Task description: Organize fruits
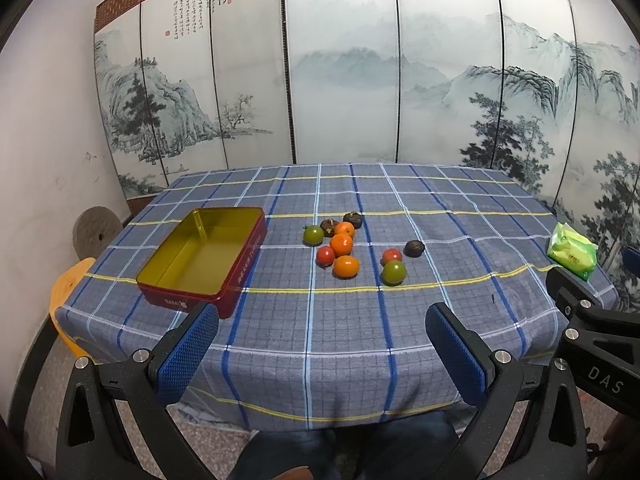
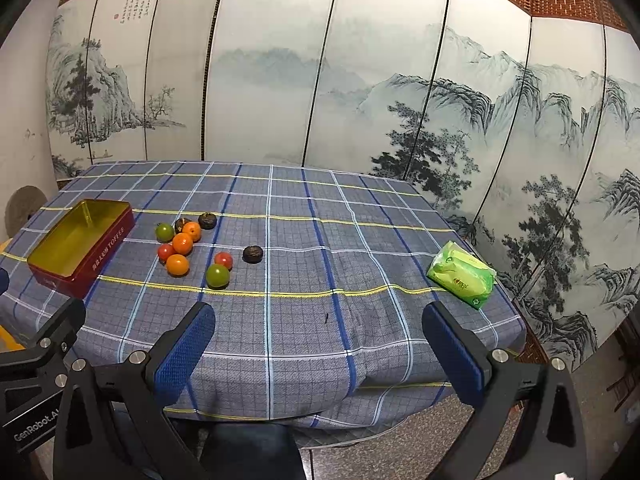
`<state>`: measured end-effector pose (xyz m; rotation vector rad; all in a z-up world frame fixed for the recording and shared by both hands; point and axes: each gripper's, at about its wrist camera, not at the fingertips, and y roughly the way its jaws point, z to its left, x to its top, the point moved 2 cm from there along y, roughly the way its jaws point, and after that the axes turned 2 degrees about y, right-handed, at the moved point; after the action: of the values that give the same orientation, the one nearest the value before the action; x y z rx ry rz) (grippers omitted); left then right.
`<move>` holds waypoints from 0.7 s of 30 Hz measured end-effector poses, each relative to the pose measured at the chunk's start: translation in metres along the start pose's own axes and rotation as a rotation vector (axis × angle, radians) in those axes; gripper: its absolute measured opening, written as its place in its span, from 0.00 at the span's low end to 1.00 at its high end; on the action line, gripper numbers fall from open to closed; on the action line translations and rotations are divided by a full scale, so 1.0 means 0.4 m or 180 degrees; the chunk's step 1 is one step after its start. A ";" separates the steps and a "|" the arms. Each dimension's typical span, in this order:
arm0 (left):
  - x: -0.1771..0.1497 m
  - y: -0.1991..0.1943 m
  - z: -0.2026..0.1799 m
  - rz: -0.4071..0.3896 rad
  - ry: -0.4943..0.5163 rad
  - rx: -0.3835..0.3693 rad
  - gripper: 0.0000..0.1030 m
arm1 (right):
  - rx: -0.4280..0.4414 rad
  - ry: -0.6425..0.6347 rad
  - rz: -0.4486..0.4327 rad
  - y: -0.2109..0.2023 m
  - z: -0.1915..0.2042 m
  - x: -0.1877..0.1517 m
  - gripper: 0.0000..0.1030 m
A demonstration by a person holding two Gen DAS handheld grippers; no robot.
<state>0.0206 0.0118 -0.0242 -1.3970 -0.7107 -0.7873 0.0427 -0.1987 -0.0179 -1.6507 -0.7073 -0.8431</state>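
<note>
Several small fruits lie loose on the checked tablecloth (image 1: pixel 320 320): oranges (image 1: pixel 346 266), red tomatoes (image 1: pixel 325 255), green tomatoes (image 1: pixel 394 272) and dark brown wrinkled fruits (image 1: pixel 414 247). An open red tin with a gold inside (image 1: pixel 200 256) stands left of them and holds nothing. My left gripper (image 1: pixel 320 324) hangs open over the table's near edge, well short of the fruits. My right gripper (image 2: pixel 320 324) is open too, at the near edge right of the fruit cluster (image 2: pixel 188 244). The tin (image 2: pixel 76 244) shows at the left in the right wrist view.
A green tissue pack (image 2: pixel 462 274) lies near the table's right edge. A painted folding screen (image 1: pixel 340 80) stands behind the table. An orange chair (image 1: pixel 66 292) sits at the left. A person's dark trouser legs (image 1: pixel 344 452) are below the near edge.
</note>
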 end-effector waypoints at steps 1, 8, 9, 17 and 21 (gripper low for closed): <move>0.001 0.000 -0.003 -0.0002 0.0003 0.0010 1.00 | 0.0000 -0.0002 0.0004 0.005 -0.004 -0.002 1.00; -0.003 0.008 -0.001 0.0020 -0.0001 0.0030 1.00 | -0.0011 -0.0014 0.0005 0.010 -0.002 -0.004 1.00; -0.005 0.010 0.000 0.0024 -0.0007 0.0031 1.00 | -0.0015 -0.0015 0.0003 0.010 -0.002 -0.004 1.00; -0.005 0.016 -0.001 0.0017 0.0005 0.0036 1.00 | 0.0015 -0.0003 0.0013 0.010 -0.003 -0.003 1.00; -0.004 0.015 0.000 0.0013 -0.0008 0.0041 1.00 | 0.0009 -0.0002 0.0002 0.009 -0.006 -0.002 1.00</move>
<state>0.0248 0.0122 -0.0289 -1.3877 -0.7133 -0.7767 0.0449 -0.2019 -0.0203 -1.6488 -0.7082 -0.8408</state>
